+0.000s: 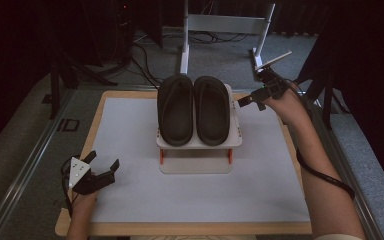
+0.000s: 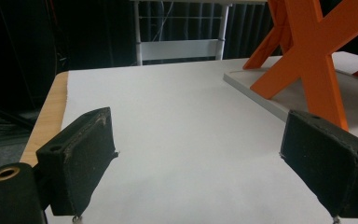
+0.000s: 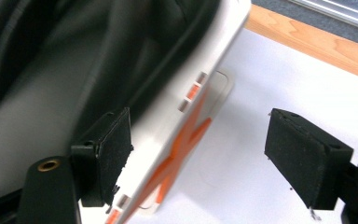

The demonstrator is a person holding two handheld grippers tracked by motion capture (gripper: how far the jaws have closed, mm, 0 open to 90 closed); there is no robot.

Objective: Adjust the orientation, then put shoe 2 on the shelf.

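Note:
Two dark slippers, the left one (image 1: pixel 175 109) and the right one (image 1: pixel 211 109), lie side by side on a white rack shelf (image 1: pixel 200 144) with orange legs. My right gripper (image 1: pixel 250 103) hovers open at the shelf's far right corner, jaws pointing toward the right slipper. In the right gripper view that gripper (image 3: pixel 198 154) has one jaw over the shelf edge (image 3: pixel 200 70) beside the slipper (image 3: pixel 74 56) and the other over the white sheet; nothing is pressed. My left gripper (image 1: pixel 104 160) rests open at the near left, apart from the rack. It (image 2: pixel 198 154) holds nothing.
The rack's orange X-leg (image 2: pixel 307 56) and white base (image 1: pixel 195 165) stand mid-table. A white sheet (image 1: pixel 130 130) covers the wooden table, whose edge (image 3: pixel 317 42) lies close behind my right gripper. A white frame (image 1: pixel 225 22) stands on the floor beyond.

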